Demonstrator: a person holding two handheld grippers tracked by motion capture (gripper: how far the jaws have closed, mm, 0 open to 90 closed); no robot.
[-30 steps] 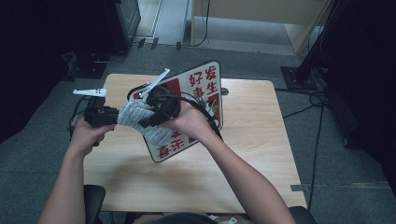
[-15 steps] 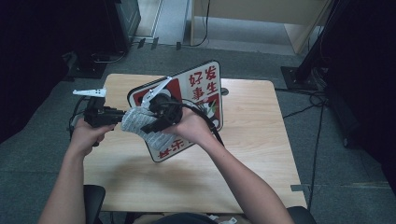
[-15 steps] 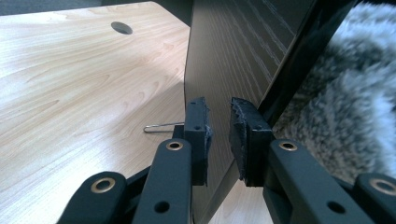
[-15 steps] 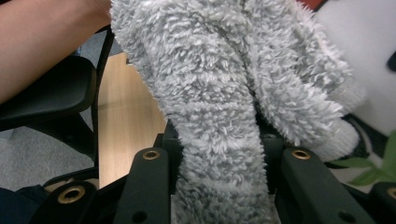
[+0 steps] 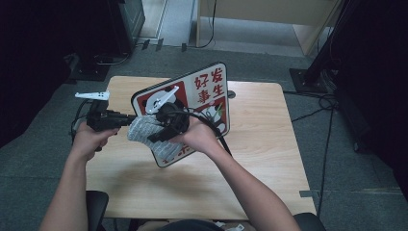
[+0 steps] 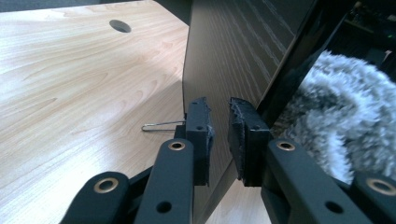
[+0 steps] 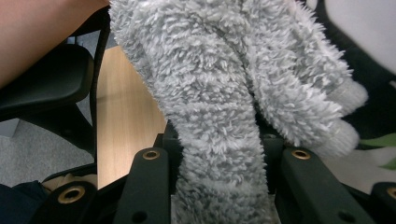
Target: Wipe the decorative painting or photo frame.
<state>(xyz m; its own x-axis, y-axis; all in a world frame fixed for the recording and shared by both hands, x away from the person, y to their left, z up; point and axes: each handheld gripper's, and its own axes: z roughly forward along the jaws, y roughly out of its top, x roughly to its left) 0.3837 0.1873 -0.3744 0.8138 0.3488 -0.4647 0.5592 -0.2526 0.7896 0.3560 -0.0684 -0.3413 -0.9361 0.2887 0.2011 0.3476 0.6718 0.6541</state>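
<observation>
A sign board with red and white panels and Chinese characters stands tilted on the wooden table. My left gripper is shut on the board's left edge. In the left gripper view its jaws pinch the dark wood-grain back of the board. My right gripper is shut on a fluffy grey cloth and presses it against the sign's face. That cloth rises from between the jaws of the right gripper, and its fluff also shows past the board's edge.
A round cable hole sits in the tabletop far from the board, and a thin metal wire piece lies on the wood by the board's foot. A black chair and a forearm are close beside the cloth. Black stands surround the table.
My right gripper has slid the grey cloth down and a little to the left across the sign's face. The left gripper has kept its hold on the board's edge.
</observation>
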